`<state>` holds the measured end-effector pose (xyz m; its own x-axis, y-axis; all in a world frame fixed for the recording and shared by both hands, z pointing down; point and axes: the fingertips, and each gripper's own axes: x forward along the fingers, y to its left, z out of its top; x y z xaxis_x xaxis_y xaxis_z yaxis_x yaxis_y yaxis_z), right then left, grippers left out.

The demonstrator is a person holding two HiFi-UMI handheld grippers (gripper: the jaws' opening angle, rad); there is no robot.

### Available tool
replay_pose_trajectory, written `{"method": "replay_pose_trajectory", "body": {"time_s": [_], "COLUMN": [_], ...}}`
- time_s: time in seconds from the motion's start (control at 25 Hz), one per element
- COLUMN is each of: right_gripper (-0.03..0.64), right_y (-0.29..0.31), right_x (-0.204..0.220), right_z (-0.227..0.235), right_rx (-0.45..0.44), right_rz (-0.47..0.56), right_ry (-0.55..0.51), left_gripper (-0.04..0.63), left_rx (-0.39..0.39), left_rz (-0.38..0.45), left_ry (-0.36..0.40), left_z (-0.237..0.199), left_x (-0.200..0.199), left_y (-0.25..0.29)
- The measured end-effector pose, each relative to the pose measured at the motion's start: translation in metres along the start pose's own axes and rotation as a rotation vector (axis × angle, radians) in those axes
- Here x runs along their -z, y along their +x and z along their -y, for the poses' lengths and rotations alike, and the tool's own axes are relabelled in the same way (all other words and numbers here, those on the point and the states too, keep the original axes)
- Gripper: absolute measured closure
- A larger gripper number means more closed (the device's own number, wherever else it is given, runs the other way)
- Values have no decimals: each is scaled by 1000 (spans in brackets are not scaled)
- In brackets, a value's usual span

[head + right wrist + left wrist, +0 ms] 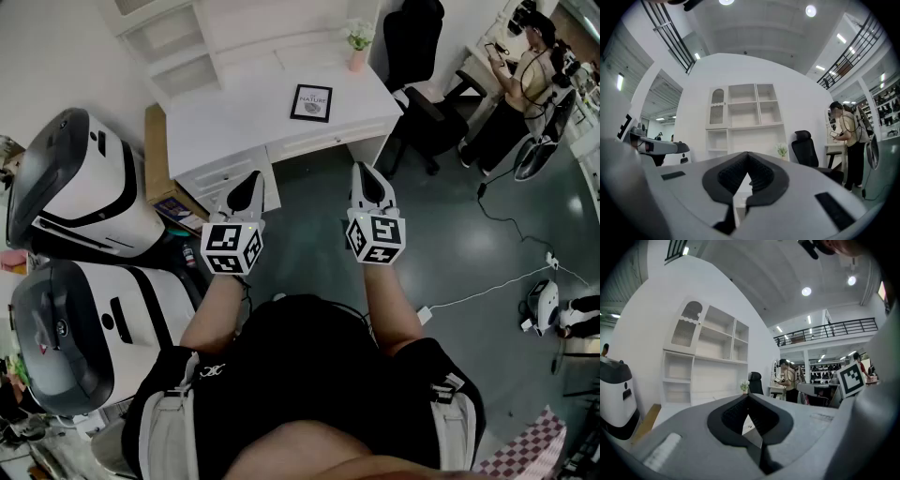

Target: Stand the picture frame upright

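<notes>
Picture frame lies flat on white surface. Left tongs and right tongs both closed, empty, level, short of it.

The picture frame has a black border, a white mat and a dark print in the middle. The table is white, with a brown wooden panel along its left edge. At its far right corner, a pink pot holds a pale green plant. The left gripper and right gripper are light grey with black-lined fingers. Each carries a cube of black-and-white square markers. The floor is dark grey.
</notes>
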<state>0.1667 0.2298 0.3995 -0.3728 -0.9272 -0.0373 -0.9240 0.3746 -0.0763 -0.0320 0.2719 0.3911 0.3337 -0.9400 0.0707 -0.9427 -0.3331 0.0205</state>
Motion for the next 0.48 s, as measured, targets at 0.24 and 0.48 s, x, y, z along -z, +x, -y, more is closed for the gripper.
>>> {"method": "replay_pose_trajectory", "body": {"time_s": [0.24,0.48], "right_gripper": [615,615], "right_y": [1,11], "right_x": [-6,-3], "right_z": [-16,-39], "right_rx": [1,3], "right_rz": [29,17], "right_ry": [9,2], "left_gripper": [580,580], "left_rx": [0,21], "left_rz": [-6,0], "left_ry": [11,16], "left_z": [-16,-39], "left_x": [-3,-5], "left_y": [-6,-9]}}
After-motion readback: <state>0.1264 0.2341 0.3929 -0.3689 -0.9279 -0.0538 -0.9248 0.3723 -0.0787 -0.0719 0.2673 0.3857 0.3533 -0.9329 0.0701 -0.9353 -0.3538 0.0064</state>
